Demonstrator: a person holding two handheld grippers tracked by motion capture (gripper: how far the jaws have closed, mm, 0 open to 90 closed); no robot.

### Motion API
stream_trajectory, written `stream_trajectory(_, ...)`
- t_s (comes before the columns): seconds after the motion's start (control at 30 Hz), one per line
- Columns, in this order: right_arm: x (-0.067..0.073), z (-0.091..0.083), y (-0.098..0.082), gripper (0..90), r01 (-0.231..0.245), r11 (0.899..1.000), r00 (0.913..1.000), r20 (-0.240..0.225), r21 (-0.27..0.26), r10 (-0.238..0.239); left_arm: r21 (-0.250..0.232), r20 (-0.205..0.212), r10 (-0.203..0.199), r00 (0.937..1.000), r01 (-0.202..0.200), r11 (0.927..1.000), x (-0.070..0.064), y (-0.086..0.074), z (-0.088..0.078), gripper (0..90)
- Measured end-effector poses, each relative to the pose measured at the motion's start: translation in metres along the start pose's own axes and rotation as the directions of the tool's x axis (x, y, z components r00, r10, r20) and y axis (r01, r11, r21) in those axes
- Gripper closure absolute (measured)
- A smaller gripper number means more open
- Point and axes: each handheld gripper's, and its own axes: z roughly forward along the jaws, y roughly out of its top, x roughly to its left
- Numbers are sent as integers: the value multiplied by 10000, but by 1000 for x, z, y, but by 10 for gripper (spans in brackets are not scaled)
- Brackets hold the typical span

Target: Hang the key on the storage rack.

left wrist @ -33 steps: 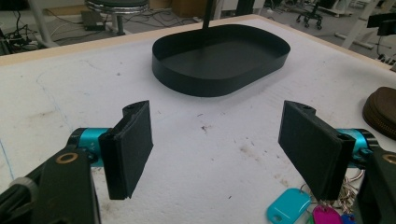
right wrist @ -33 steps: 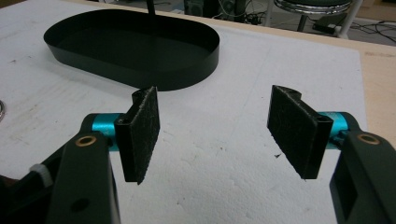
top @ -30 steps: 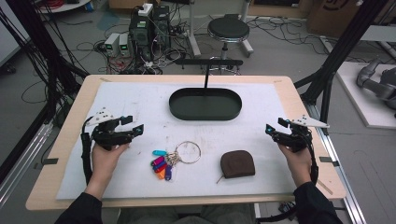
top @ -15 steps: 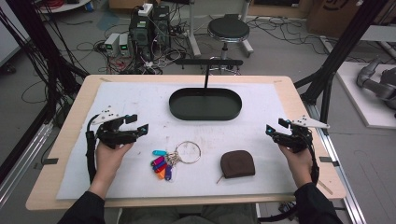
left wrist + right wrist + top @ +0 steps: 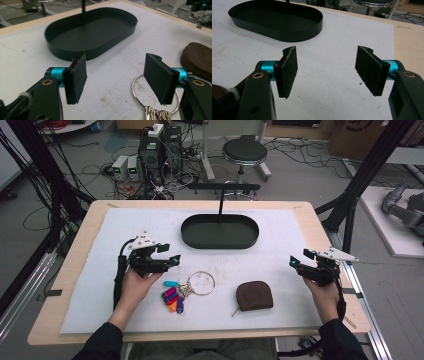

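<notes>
Reaching in from the near edge, the left gripper (image 5: pixel 172 261) hangs with jaws spread wide just beside the silver key ring with coloured tags (image 5: pixel 187 287). The right gripper (image 5: pixel 296 265), likewise released, hovers apart from the brown oval leather pouch (image 5: pixel 254 295). Its own view shows the black oval metal tray (image 5: pixel 277 21) ahead.

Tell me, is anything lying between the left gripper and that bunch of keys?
Nothing visible. The left gripper hovers with open jaws just beside the keys, with bare white mat between them; the brown pouch lies beyond.
</notes>
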Motion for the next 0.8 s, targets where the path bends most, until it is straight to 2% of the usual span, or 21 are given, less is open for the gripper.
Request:
stream_trajectory(0.13, 1, 1, 0, 351, 58, 10000, 10000, -19, 29, -58, 219, 245, 118, 9996, -124, 9997, -8, 1, 13, 312)
stream_trajectory(0.27, 2, 2, 0, 350, 74, 9999, 10000, -46, 75, -74, 308, 533, -14, 9986, -2, 9995, -13, 1, 24, 321)
stream_trajectory(0.37, 2, 2, 0, 351, 69, 9999, 10000, -35, 78, -68, 750, 687, -27, 9976, -25, 9972, -17, -2, 37, 358)
stream_trajectory(0.5, 2, 3, 0, 350, 131, 9998, 9999, -61, 114, -130, 1281, 862, 91, 9962, -201, 9916, -19, -5, 48, 424)
stream_trajectory(0.7, 3, 4, 0, 350, 142, 9997, 9999, -90, 179, -141, 1872, 887, 254, 9957, -417, 9814, -20, -10, 58, 524)
stream_trajectory(0.8, 3, 4, 0, 350, 183, 9996, 9998, -115, 220, -180, 2328, 793, 352, 9962, -529, 9711, -20, -12, 62, 554)
